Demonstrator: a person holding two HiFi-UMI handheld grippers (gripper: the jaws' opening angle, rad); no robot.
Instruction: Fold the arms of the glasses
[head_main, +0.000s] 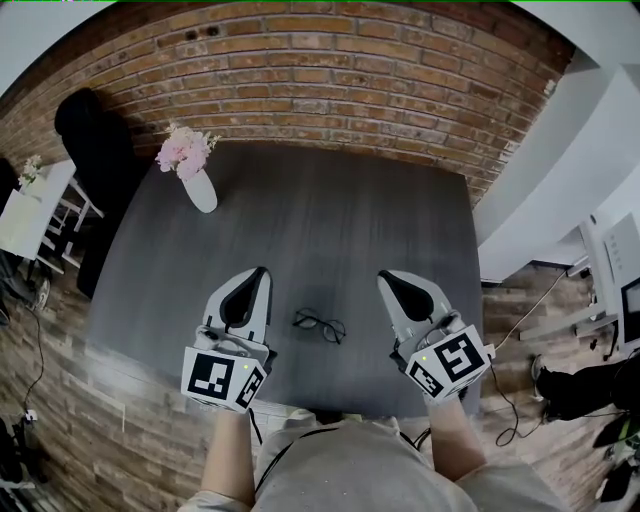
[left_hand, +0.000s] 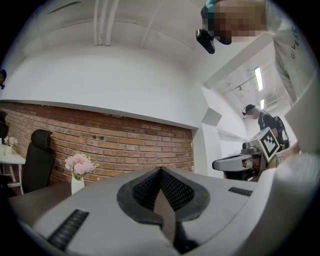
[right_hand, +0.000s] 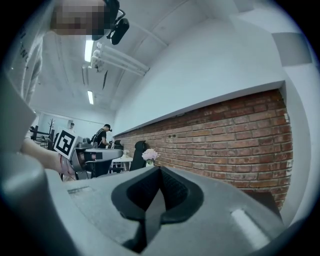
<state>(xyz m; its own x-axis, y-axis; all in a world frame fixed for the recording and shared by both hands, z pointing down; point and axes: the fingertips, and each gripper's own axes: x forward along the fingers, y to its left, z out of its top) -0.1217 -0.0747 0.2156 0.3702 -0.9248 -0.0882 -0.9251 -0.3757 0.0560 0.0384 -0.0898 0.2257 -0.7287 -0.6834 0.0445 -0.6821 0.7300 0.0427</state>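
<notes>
My left tongs (head_main: 261, 273) and right tongs (head_main: 386, 278) are both closed and hold nothing. In each gripper view the two black, finely ribbed pads meet in a single seam, set in smooth pale grey plastic shells that taper to a point (left_hand: 160, 170) (right_hand: 160, 169). From the head view I see both tongs held above the near edge of the desk (head_main: 330, 215), a broad dark grey top with a faint lengthwise grain. The glasses (head_main: 319, 325) lie on it between the tongs, close to the near edge, and touch neither. They are thin, dark and round-rimmed, and too small for me to tell how their arms are set. Only the head view shows them. Near the far left corner of the desk stands a slim white vase (head_main: 201, 190) of soft pink flowers (head_main: 183, 150), which shows in both gripper views too. Behind the desk runs a rough red brick wall (head_main: 330, 70), and a black chair (head_main: 95, 140) stands off the desk's left edge. The left gripper view alone shows the right tongs' black-and-white marker cube (left_hand: 268, 142). The right gripper view shows the left one's cube (right_hand: 65, 143) and a person standing far behind (right_hand: 102, 136).
</notes>
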